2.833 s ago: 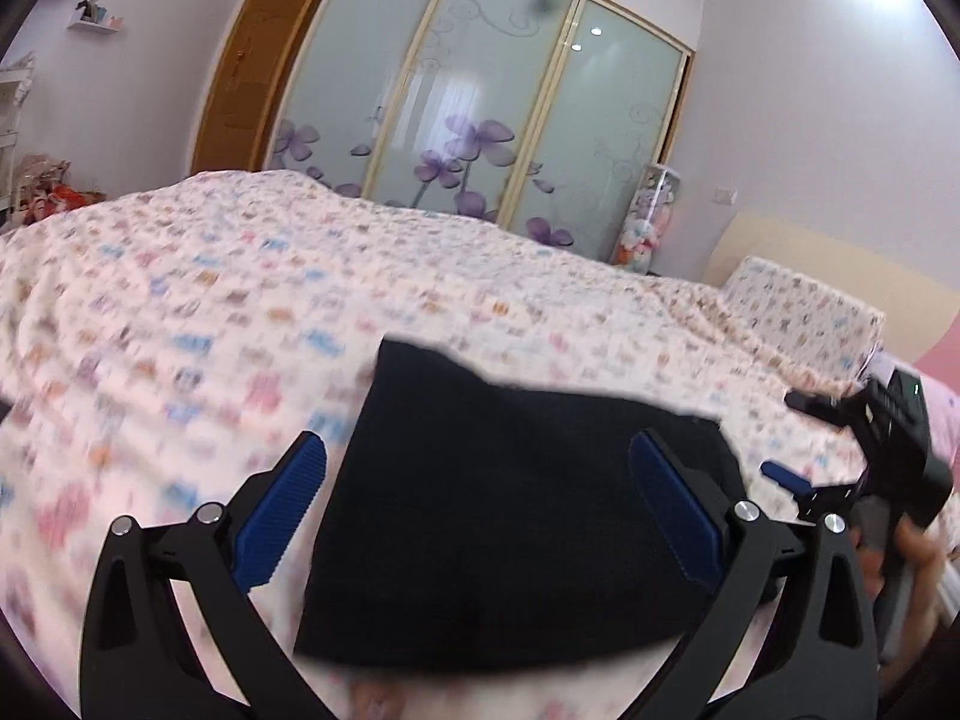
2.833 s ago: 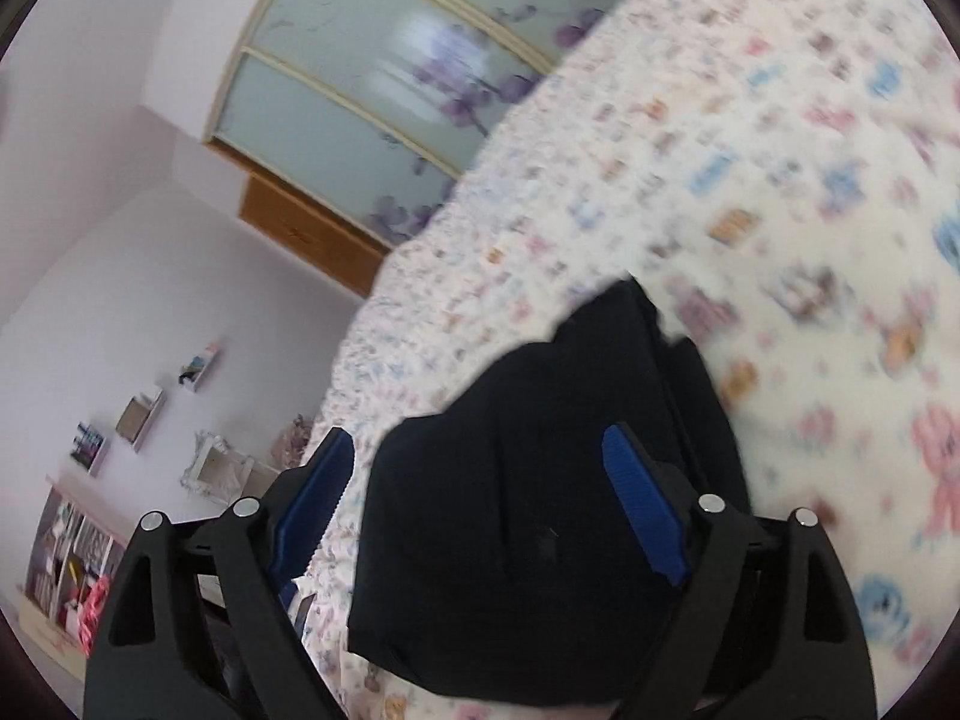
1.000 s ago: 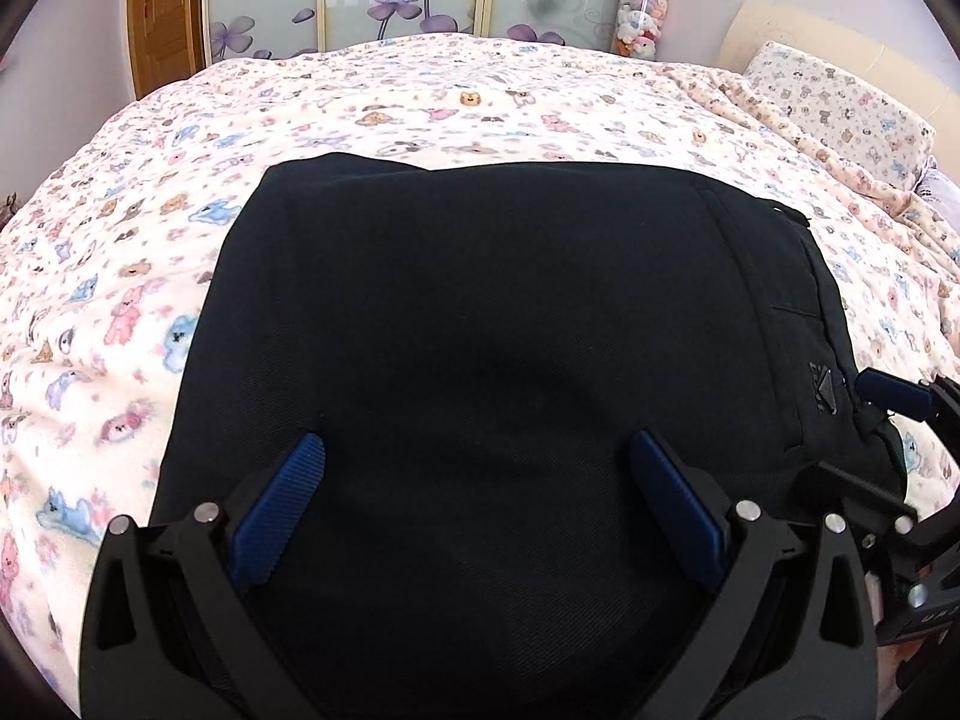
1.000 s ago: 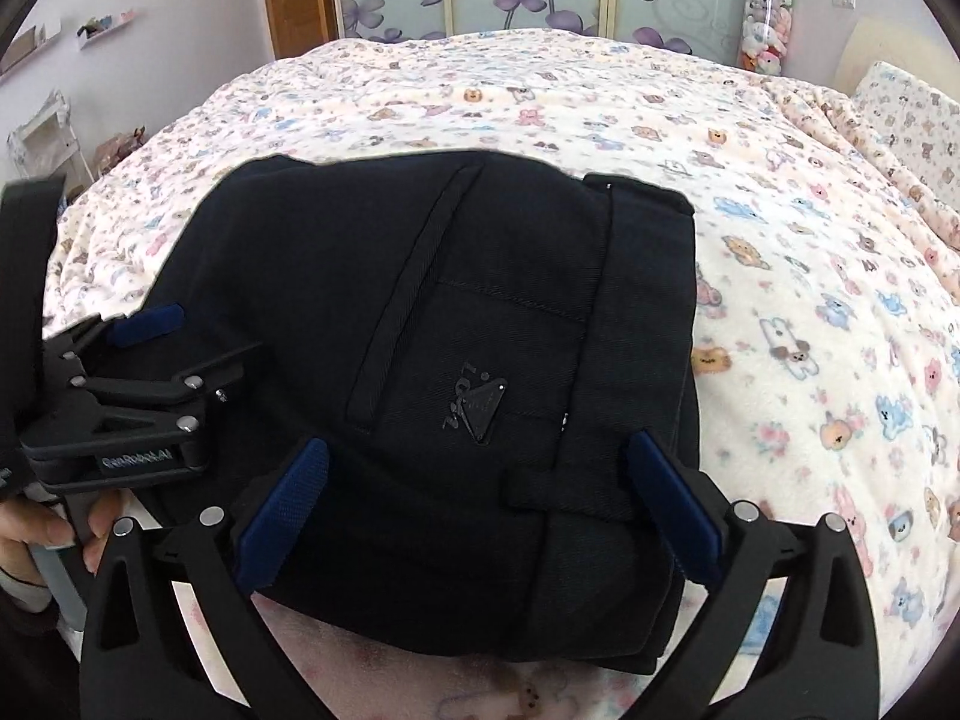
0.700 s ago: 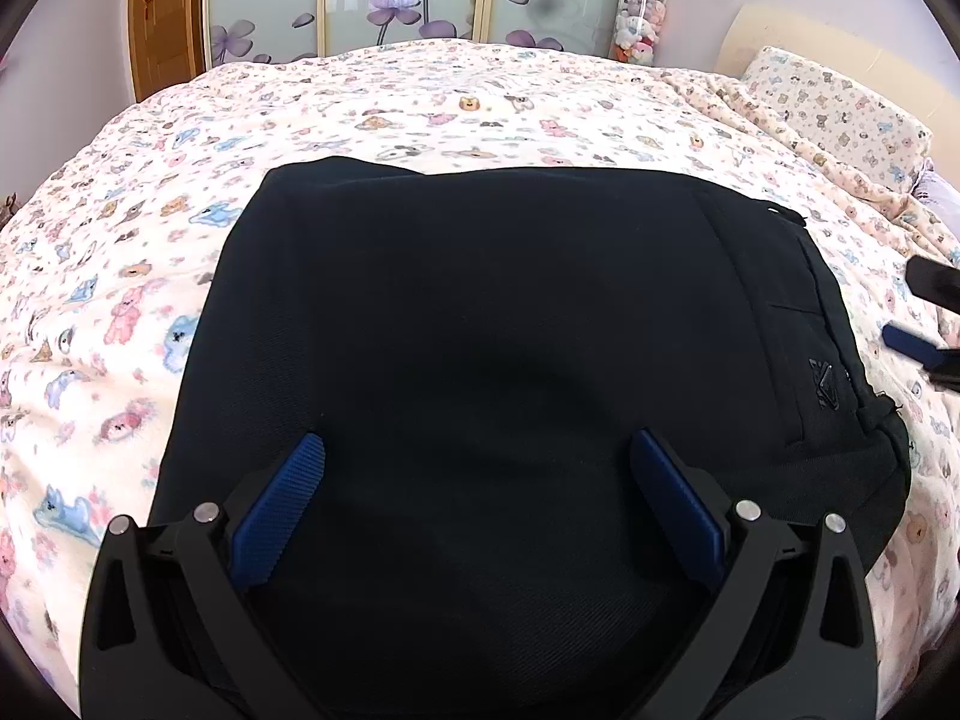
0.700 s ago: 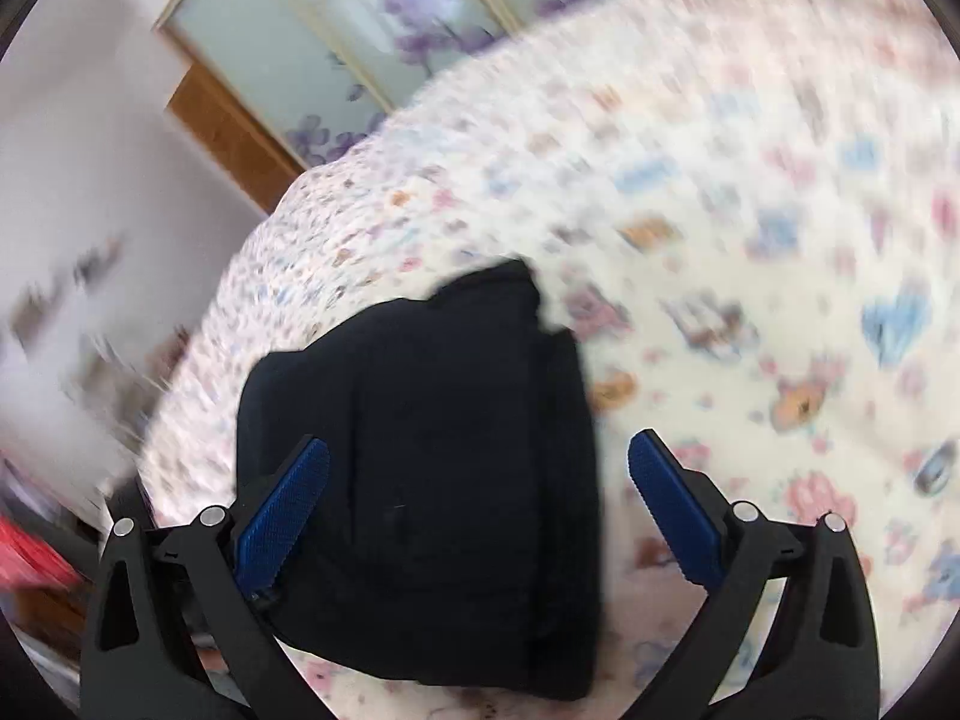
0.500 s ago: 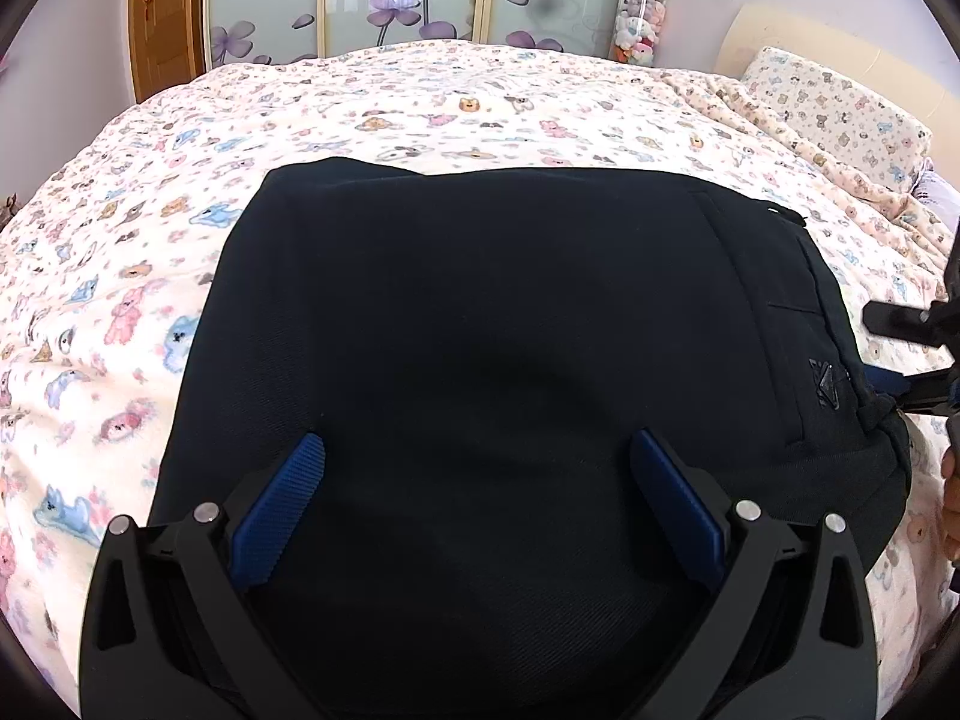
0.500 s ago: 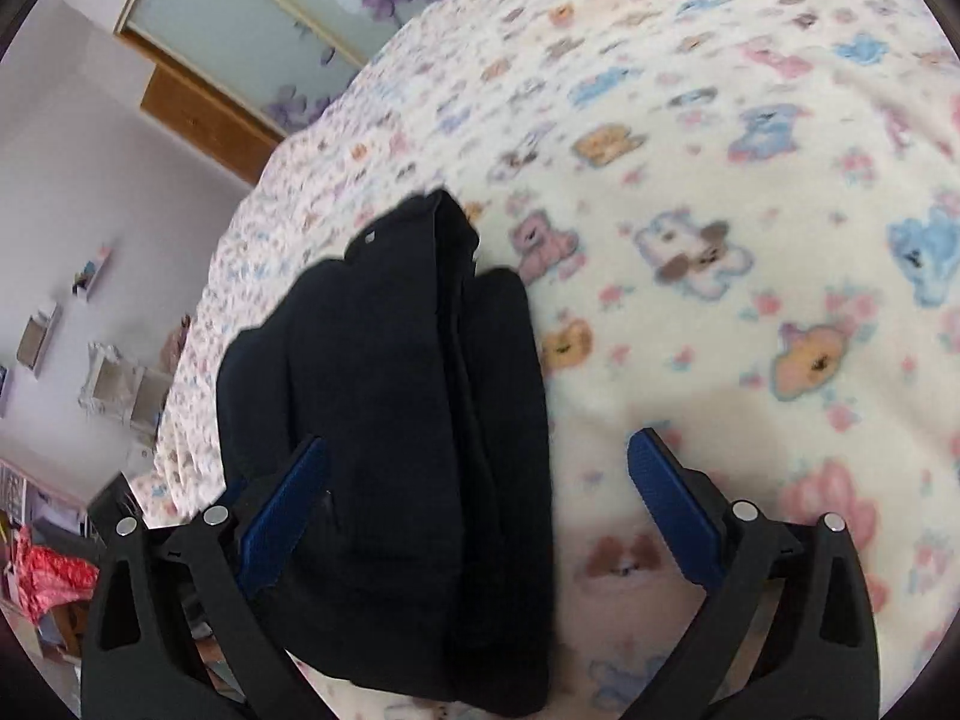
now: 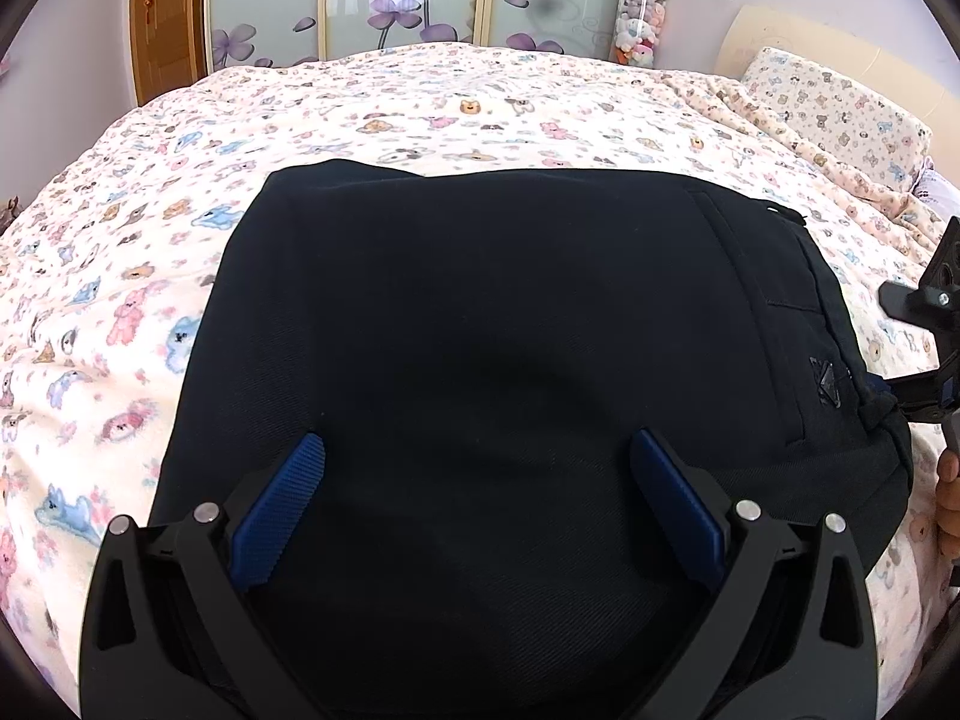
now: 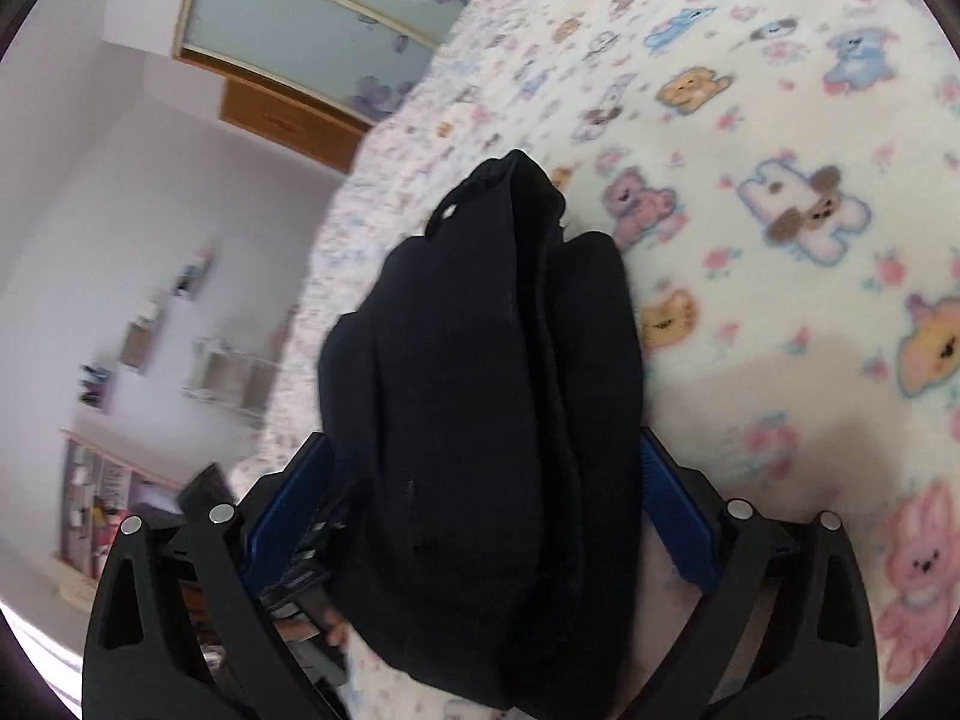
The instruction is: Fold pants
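Since half a second back, right gripper (image 10: 480, 516) is rolling onto its side and closing in on the waistband end of the pants (image 9: 510, 360); left view is holding unchanged. Pants are lying on the bear-print bedspread (image 9: 420, 102) as a compact dark rectangle, already folded down. Left gripper (image 9: 477, 504) is hovering over the near edge, fingers spread wide, nothing between them gripped. Right gripper's blue pads (image 10: 678, 516) are straddling the thick stacked edge of the bundle, fabric filling the gap; whether they are pinching yet, cannot tell. In the left view, right gripper's black frame is showing at the pants' right edge, with the person's fingers (image 9: 948, 504) below it. Judging: final tidying or lift of the folded bundle. Next move is calling for a firm clamp through all layers, so none slips out.
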Demonstrator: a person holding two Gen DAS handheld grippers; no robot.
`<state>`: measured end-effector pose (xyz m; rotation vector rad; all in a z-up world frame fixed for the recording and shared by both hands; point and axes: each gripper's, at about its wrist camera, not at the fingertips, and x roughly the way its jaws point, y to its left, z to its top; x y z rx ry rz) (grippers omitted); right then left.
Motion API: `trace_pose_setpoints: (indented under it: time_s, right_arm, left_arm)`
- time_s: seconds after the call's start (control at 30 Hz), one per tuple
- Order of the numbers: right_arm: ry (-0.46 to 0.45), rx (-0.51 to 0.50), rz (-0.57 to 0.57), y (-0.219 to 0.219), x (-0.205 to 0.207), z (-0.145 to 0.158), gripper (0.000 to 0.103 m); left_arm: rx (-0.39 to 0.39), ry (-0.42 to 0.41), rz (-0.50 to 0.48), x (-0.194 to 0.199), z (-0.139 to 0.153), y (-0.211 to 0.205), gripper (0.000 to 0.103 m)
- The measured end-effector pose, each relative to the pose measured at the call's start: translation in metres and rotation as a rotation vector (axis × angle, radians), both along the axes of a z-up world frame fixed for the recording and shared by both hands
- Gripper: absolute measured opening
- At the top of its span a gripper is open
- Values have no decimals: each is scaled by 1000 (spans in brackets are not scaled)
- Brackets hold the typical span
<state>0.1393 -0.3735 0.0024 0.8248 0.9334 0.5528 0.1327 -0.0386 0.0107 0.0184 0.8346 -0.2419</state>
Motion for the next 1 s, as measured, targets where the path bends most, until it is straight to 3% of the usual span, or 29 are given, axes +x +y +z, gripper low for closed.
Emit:
trace_pose_setpoints:
  time_s: [0.23,0.3,0.37,0.5,0.73,0.87,0.97,1.0]
  right_arm:
    - [-13,79,26,-12,-4,-1,95]
    - [-9,47,34,-9,-4,0,95]
    - [20,-48,32,2,0,0,91]
    - [22,-104,41,14,4,0,93]
    - [-89,31,116,18,-7,17,92]
    - [18,-26,49,13,5,-1,79]
    - [31,-44,17,14,8,-4,77]
    - [36,-62,7,16,9,-6,69]
  left_arm:
    - [-3,-3,0,0,1,0,101]
    - [-3,-3,0,-1,1,0,101]
    - [-2,-3,0,-1,1,0,101]
    - [-3,-3,0,-1,1,0,101]
    - [-21,-4,3,-2,2,0,101]
    - [-6,-9,3,-3,3,-4,101]
    - [-11,-11,3,-3,2,-4,101]
    - [-10,-10,3,-3,2,-4,101]
